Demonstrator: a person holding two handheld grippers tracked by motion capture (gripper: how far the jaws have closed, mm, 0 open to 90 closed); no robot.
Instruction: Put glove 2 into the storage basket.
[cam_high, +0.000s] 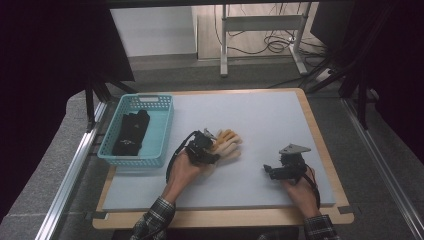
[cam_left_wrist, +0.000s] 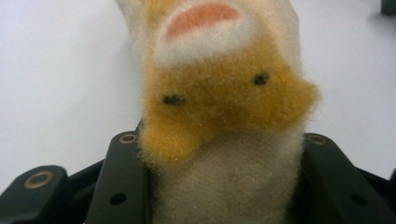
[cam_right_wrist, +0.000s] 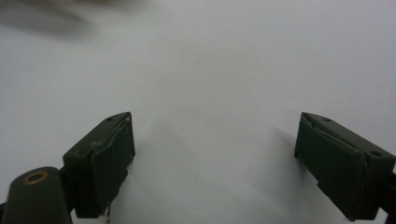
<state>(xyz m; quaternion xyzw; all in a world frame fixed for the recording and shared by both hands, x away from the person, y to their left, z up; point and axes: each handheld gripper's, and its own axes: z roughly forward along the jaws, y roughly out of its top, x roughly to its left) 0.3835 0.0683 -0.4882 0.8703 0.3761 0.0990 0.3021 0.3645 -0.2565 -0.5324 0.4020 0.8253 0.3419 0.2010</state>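
Currently the left gripper (cam_high: 207, 145) has its jaws clamped on the fuzzy tan-and-white glove (cam_left_wrist: 224, 116), just right of the teal basket (cam_high: 162, 131). Right gripper (cam_right_wrist: 215, 158): jaws spread, empty, well right of that basket. Risk: soft pile compresses, glove slips free.

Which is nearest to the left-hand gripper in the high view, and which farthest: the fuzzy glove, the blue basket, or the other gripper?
From the left gripper:
1. Fuzzy cream-and-orange glove: clamped in its jaws, just to its right.
2. Blue basket: to its left, at the table's left edge, with something black inside.
3. Right gripper: farthest, off to the right, nearer the person.
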